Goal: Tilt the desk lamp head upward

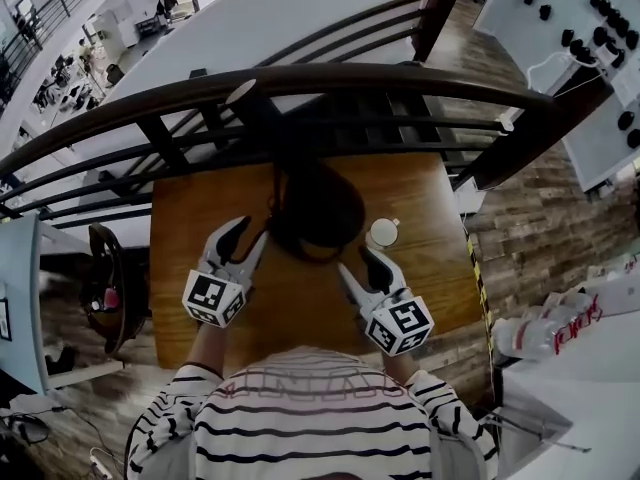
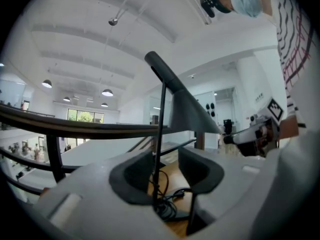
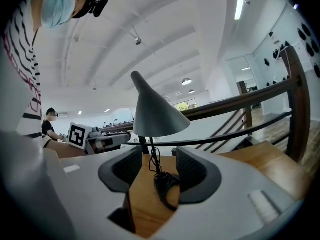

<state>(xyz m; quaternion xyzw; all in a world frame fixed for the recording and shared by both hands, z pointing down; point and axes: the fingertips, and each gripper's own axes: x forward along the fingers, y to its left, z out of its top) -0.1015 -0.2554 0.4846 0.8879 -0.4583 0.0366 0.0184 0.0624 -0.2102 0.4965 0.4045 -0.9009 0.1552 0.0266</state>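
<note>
- The desk lamp [image 1: 318, 206] stands mid-table on the wooden table [image 1: 190, 268], with the dark railing [image 1: 300, 80] just behind it. Its conical lamp head [image 3: 152, 111] faces downward on a thin stem, so I judge the tilting is not yet done.
- The left gripper [image 1: 250, 238] sits to the lamp's left and the right gripper [image 1: 357, 261] to its right. Both aim inward at it, likely so one can steady it while the other lifts the head.
- Both pairs of jaws stand apart, clamped on nothing.
- The stem and the coiled cord [image 3: 162, 181] at the lamp's foot show through each gap, farther off and untouched.
- The lamp head hangs above and beyond both pairs of jaws, near but apart.
</note>
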